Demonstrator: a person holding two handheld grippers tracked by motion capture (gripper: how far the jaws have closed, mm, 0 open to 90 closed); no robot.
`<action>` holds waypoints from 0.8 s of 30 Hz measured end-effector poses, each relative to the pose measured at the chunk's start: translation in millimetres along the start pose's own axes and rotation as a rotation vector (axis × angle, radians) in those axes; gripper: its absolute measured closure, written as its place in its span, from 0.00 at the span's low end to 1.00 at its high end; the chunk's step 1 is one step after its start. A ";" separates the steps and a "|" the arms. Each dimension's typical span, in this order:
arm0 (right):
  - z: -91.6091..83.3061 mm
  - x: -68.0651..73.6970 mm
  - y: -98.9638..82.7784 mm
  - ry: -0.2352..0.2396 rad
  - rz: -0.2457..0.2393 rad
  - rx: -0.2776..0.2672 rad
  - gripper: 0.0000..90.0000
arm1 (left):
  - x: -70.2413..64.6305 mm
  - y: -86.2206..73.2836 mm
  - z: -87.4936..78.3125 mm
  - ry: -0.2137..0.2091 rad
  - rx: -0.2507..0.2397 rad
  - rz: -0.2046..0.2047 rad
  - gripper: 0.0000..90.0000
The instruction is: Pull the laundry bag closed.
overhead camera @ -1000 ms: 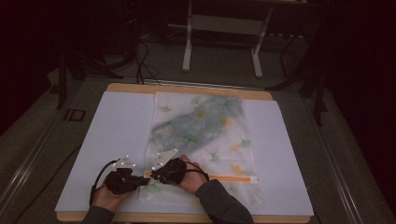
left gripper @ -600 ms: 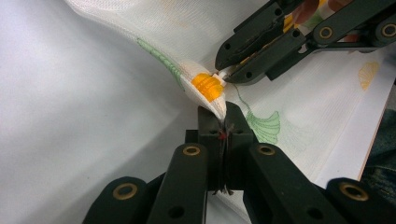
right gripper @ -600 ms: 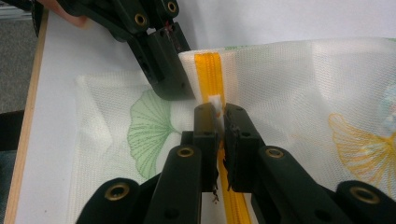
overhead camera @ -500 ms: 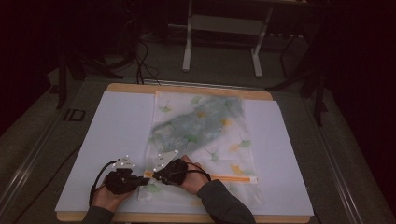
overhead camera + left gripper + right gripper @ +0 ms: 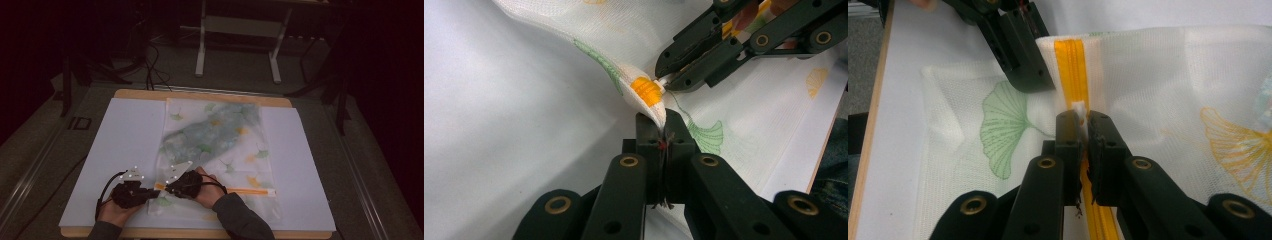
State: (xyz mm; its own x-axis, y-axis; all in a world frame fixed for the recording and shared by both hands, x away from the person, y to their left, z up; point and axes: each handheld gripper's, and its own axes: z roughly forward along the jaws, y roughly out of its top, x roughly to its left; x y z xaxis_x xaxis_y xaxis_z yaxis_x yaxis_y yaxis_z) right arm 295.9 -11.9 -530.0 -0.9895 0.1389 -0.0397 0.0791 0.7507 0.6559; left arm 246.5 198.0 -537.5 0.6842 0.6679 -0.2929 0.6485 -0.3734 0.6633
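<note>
Both grippers are black, built from flat linked bars joined by brass-coloured rivets. The left gripper (image 5: 131, 191) and the right gripper (image 5: 181, 183) each carry a grey three-cornered plate dotted with small white markers. A thin black cable (image 5: 102, 192) loops beside the left gripper. The person's right sleeve (image 5: 240, 220) is dark grey-blue.

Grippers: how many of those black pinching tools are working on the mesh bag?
2. The left gripper has its jaws shut on the mesh bag corner; the right gripper pinches the white zipper pull on the orange zipper.
</note>
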 end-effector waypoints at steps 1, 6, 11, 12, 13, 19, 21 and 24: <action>0.3 -0.1 -0.6 -0.003 0.000 0.005 0.94 | 0.2 0.0 -0.9 -0.001 -0.005 -0.003 0.99; -0.4 -2.8 -6.4 -0.002 0.013 0.012 0.94 | 0.8 -0.1 -1.9 -0.001 -0.011 -0.005 0.98; -1.9 -2.9 -6.7 -0.009 0.002 0.022 0.94 | 0.8 -0.1 -2.9 0.000 -0.017 -0.002 0.98; -2.2 -2.9 -7.0 -0.009 0.002 0.022 0.94 | 0.7 -0.2 -3.1 0.001 -0.019 -0.002 0.99; -2.6 -2.8 -7.4 -0.011 0.002 0.023 0.94 | 0.6 -0.1 -3.4 0.001 -0.018 -0.002 0.98; -5.1 -3.3 -8.7 -0.014 -0.002 0.036 0.94 | 0.7 0.0 -4.5 0.002 -0.027 -0.004 0.99; -5.7 -3.4 -9.0 -0.016 -0.006 0.038 0.94 | 1.0 0.0 -4.9 0.001 -0.028 -0.004 0.99; -6.4 -3.5 -9.4 -0.018 -0.009 0.042 0.94 | 1.3 -0.1 -5.2 0.000 -0.030 -0.004 0.98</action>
State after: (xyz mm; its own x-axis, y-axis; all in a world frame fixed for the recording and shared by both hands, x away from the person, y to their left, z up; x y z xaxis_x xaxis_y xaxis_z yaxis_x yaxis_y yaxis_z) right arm 297.9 -23.6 -531.2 -0.9879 0.1437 -0.0592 0.0758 0.7780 0.6236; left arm 245.6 202.2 -534.4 0.6817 0.6695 -0.2952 0.6409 -0.3516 0.6824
